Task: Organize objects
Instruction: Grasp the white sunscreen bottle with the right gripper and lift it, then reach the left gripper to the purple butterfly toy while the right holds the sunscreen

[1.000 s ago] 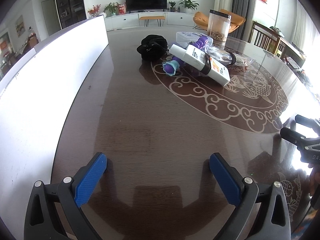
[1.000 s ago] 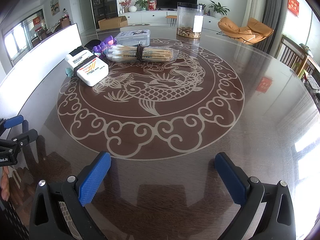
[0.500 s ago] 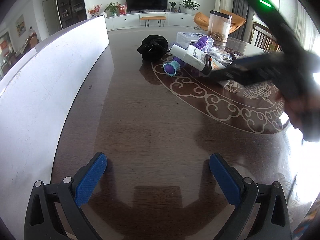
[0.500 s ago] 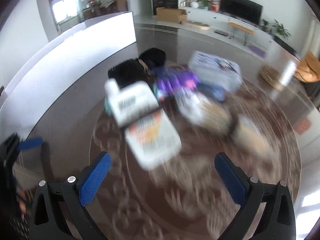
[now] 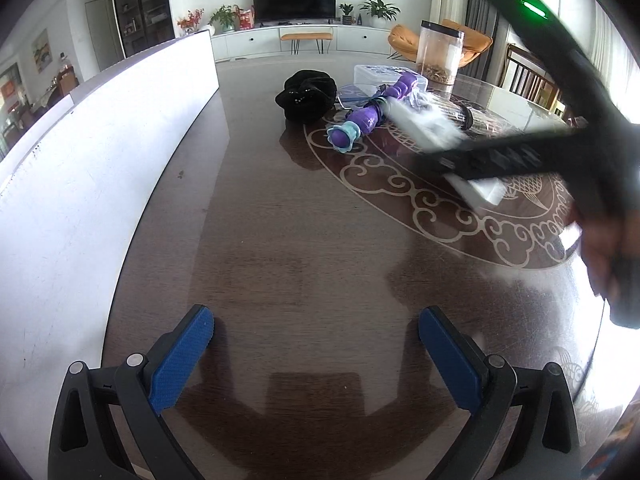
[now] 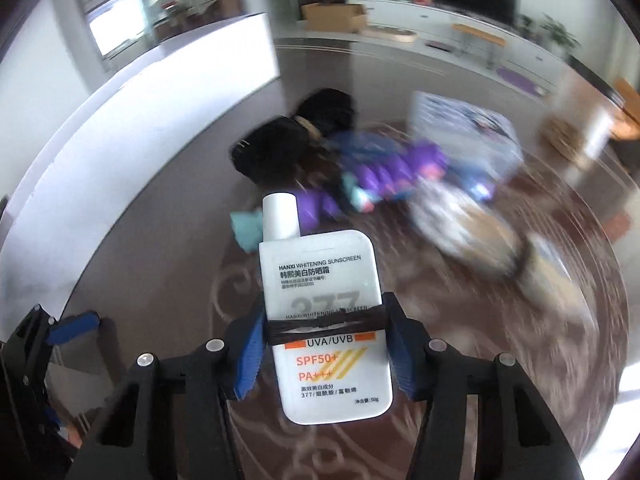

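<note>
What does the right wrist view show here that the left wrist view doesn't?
Right wrist only: the sunscreen label, sharp, with the right hand-held gripper having just closed onto its sides, and a cardboard box. Left wrist only: the left hand-held gripper open over bare table, and a clear jar. Both: the sunscreen, purple toy, black pouch, TV.

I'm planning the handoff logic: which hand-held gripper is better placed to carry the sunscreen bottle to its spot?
Right. The right hand-held gripper has just closed on the sunscreen bottle, pads on both sides. The left hand-held gripper is open over bare table.
</note>
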Demonstrator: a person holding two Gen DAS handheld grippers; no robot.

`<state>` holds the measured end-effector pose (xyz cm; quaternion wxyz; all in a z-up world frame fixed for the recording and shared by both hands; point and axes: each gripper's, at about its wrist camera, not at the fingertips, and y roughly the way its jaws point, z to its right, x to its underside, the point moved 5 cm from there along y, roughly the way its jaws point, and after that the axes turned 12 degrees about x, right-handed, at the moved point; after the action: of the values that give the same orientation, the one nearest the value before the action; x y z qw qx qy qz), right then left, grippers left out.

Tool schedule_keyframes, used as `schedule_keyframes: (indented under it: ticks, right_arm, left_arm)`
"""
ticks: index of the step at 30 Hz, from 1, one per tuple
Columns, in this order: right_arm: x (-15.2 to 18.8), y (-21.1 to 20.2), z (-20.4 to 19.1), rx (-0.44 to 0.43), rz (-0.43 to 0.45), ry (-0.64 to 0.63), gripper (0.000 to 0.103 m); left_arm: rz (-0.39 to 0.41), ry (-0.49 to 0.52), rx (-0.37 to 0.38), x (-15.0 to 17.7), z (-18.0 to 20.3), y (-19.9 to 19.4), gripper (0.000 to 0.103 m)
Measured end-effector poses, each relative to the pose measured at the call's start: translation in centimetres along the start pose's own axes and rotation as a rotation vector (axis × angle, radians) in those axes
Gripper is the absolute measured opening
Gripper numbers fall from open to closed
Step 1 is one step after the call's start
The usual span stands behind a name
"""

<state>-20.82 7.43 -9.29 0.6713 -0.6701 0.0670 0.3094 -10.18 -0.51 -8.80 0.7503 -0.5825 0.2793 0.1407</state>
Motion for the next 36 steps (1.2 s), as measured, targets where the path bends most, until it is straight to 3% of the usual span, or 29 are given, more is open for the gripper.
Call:
schedule_keyframes:
  ticks: [6, 9, 13, 19, 25, 36]
  right_arm:
    - [7.6, -4.3, 4.3, 0.188, -0.014, 0.147, 0.054]
    - [10.8, -6.1, 6.4, 0.233, 0.009, 0.199, 0.056]
    - [13.5, -7.0, 8.3, 0.238, 0.037, 0.225, 0.091]
    - [13.8, -6.4, 8.8, 0.25, 0.056, 0.22, 0.102]
    - [13.4, -5.3, 8.2, 0.239, 0.057, 0.204, 0.103]
    - [13.5, -5.2, 8.2, 0.244, 0.057, 0.201, 0.103]
  left_arm:
    - [0.0, 0.0, 0.0, 0.0, 0.0, 0.0, 0.103]
    - [0.0, 0.0, 0.0, 0.0, 0.0, 0.0, 0.103]
    - [0.0, 0.0, 0.0, 0.0, 0.0, 0.0, 0.103]
    - [0.0, 0.0, 0.0, 0.0, 0.0, 0.1, 0.103]
    - [-0.004, -0.001, 0.0, -0.2, 0.0, 0.2, 0.103]
    - [-0.104, 0.038, 0.038, -10.5, 1.9, 8.0, 0.103]
